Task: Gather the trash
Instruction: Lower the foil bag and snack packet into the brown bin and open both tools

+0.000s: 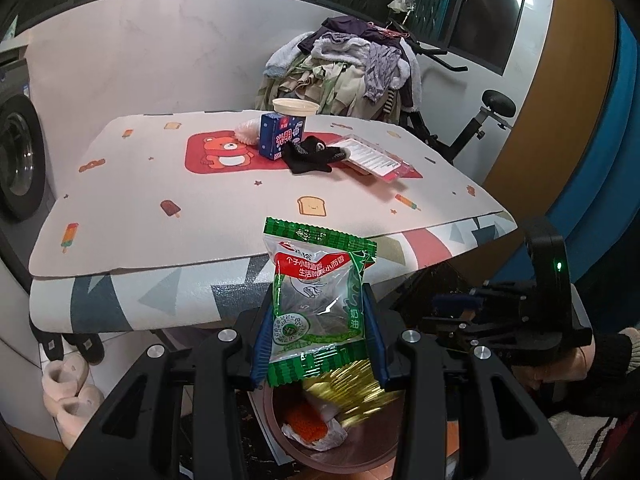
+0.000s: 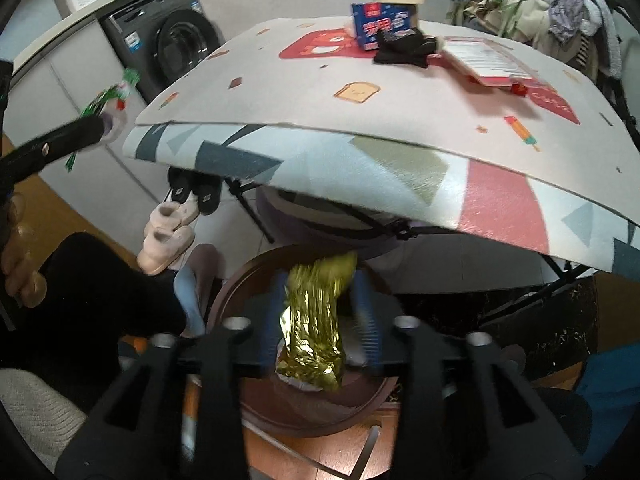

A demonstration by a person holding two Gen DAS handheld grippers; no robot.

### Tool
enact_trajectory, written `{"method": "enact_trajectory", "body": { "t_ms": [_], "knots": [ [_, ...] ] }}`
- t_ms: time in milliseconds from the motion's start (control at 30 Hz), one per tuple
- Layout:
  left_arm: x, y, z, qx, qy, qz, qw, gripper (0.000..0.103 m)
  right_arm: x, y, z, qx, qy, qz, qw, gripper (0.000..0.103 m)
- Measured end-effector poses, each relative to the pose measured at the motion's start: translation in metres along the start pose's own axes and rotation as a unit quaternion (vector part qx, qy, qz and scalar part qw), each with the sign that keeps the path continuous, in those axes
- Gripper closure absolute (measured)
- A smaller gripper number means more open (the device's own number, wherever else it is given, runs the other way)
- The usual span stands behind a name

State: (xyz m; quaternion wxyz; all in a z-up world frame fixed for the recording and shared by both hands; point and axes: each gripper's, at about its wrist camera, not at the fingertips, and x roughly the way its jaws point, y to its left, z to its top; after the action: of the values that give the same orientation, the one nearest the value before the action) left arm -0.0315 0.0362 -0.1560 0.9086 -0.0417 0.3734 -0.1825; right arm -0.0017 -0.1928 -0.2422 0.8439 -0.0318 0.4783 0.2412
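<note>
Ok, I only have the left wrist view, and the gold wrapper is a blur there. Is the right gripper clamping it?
Observer: No. In the right wrist view the gold wrapper hangs between the right gripper's fingers, with the jaws apart.
Operator: Is it over the bin?
Observer: Yes, the brown bin's rim curves around it underneath.
Operator: And my green packet, is it over the bin too?
Observer: It seems not. From that side the left gripper holds the green packet high and well left of the bin.

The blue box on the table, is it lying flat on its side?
No, the blue box stands upright on the table, just behind a black sock.
</note>
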Motion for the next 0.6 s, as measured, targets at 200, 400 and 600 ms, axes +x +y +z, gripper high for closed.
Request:
{"method": "enact_trajectory", "body": {
  "t_ms": [200, 400, 600],
  "knots": [
    [0.006, -0.006, -0.010, 0.032, -0.001, -0.001, 0.9995, 0.065, -0.022, -0.004, 0.005, -0.036, -0.089, -0.050, 0.994, 0.008],
    [0.021, -0.009, -0.028, 0.065, 0.005, 0.006, 0.9979, 0.065, -0.022, -0.003, 0.000, -0.069, -0.112, -0.088, 0.987, 0.006],
    [0.038, -0.004, -0.048, 0.074, 0.011, 0.007, 0.9972, 0.063, -0.013, -0.008, 0.000, -0.053, -0.102, -0.101, 0.988, 0.006]
  ]
}}
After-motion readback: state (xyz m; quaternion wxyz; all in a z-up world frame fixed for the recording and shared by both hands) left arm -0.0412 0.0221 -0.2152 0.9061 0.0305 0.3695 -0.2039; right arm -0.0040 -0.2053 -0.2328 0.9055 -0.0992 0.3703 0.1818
